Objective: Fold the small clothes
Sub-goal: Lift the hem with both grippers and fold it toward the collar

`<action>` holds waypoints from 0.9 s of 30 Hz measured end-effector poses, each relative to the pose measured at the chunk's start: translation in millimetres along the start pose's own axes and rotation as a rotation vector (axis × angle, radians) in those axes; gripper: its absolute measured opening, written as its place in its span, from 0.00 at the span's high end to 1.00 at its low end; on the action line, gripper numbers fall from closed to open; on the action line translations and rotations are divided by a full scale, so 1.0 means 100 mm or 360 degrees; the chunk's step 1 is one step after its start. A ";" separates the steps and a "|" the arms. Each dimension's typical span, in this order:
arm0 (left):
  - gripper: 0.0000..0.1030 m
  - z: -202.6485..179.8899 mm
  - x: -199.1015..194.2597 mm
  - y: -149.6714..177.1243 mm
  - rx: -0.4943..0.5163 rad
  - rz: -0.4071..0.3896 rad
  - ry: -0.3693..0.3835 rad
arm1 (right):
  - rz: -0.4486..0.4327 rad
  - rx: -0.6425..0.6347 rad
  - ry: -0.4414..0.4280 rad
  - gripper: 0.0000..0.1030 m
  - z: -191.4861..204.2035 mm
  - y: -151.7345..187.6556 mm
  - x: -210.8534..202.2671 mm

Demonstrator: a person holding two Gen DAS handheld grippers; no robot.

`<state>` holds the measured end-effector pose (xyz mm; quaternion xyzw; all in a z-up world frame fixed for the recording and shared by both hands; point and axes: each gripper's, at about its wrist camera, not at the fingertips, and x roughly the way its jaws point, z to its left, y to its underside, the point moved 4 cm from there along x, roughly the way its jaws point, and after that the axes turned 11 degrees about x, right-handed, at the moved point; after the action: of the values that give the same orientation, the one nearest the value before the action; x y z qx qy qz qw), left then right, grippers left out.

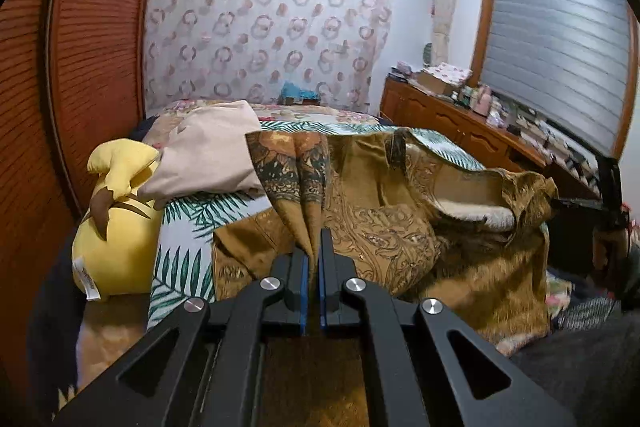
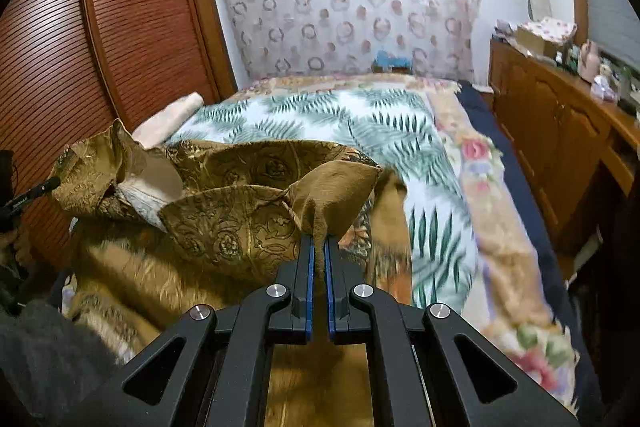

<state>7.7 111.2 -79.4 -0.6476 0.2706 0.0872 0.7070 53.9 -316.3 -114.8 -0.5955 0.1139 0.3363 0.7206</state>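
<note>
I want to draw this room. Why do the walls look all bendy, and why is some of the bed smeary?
Left wrist view: the fisheye lens bows the wardrobe and darkens the corners. Right wrist view: the same bend, and the bedspread smears near the right edge, while the brown garment in the right gripper looks sharper.

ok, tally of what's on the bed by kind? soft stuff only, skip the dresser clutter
Brown patterned garment: 1, pinched by both the left gripper and the right gripper
Yellow plush toy: 1
Beige pillow: 1
Leaf-print bedspread: 1
Total: 4
</note>
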 end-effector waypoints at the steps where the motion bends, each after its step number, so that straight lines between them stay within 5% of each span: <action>1: 0.96 -0.01 -0.01 0.03 0.0025 0.0015 0.0002 | 0.0016 0.0008 -0.0006 0.96 -0.02 0.07 -0.04; 5: 0.94 0.07 0.00 0.06 0.0016 0.0040 0.0040 | 0.0141 0.0027 0.0030 0.96 -0.08 0.19 0.06; 10: 0.87 0.11 -0.25 0.01 0.0020 -0.0078 0.0011 | 0.0161 0.0033 0.0045 0.96 -0.04 0.09 0.10; 18: 0.49 0.24 -0.38 -0.19 0.0032 -0.0175 -0.0089 | 0.0077 -0.0024 0.0103 0.89 0.10 -0.06 -0.14; 20: 0.43 0.29 -0.31 -0.22 0.0004 -0.0167 -0.0091 | 0.0045 -0.0054 0.0120 0.84 0.14 -0.10 -0.21; 25: 0.35 0.47 0.03 -0.32 -0.0029 -0.0122 -0.0138 | -0.0065 -0.0085 0.0108 0.49 0.23 -0.23 -0.36; 27: 0.35 0.52 0.18 -0.35 -0.0008 -0.0073 -0.0166 | -0.0093 -0.0097 0.0127 0.49 0.25 -0.33 -0.32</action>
<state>53.9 152.3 -57.1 -0.6500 0.2182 0.1051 0.7203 44.5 -305.9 -64.3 -0.6332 0.1149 0.2945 0.7065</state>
